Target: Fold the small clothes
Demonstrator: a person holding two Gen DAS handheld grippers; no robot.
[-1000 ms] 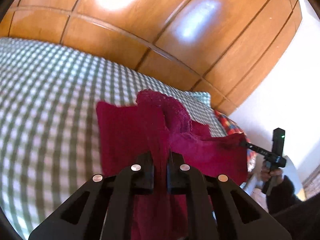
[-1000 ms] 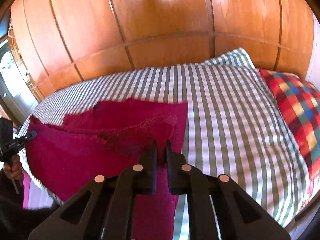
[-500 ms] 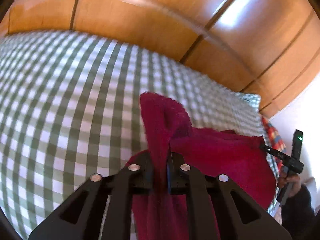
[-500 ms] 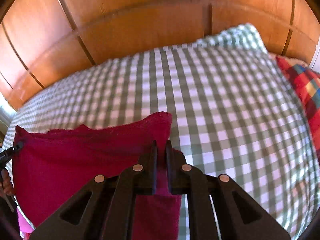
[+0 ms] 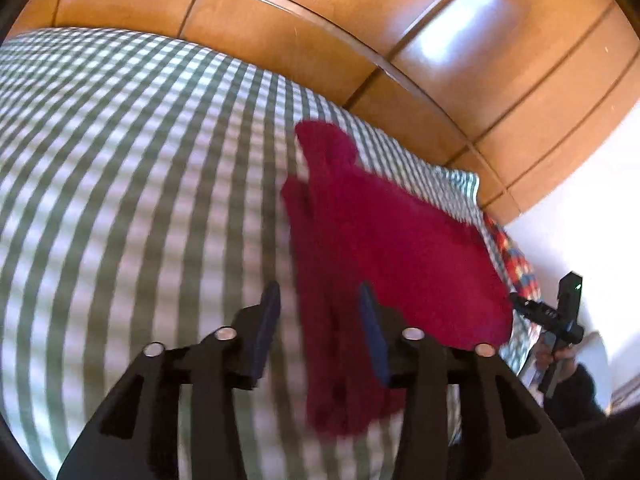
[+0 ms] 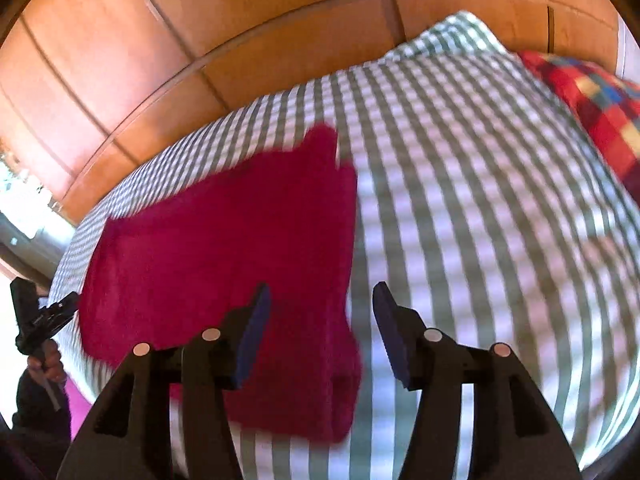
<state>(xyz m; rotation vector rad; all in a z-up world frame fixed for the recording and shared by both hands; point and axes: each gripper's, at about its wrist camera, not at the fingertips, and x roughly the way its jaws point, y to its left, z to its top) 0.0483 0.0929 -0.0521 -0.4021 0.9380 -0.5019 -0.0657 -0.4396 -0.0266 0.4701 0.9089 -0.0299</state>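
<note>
one checked bedspread, wood panelling

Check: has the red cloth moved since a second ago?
Yes. The red cloth has dropped from hanging in both tongs onto the checked bedspread, away from the wood panelling. Both tongs' jaws have just been opening; cloth lies between them, unpinched.

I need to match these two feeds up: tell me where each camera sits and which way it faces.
Left wrist: on the left gripper, looking down along its open jaws at the red cloth on the checked bedspread; the right gripper and hand show at the right edge.
Right wrist: on the right gripper, same downward look; the left gripper shows at the left edge.
Shared: cloth, bedspread, wooden wall.
</note>
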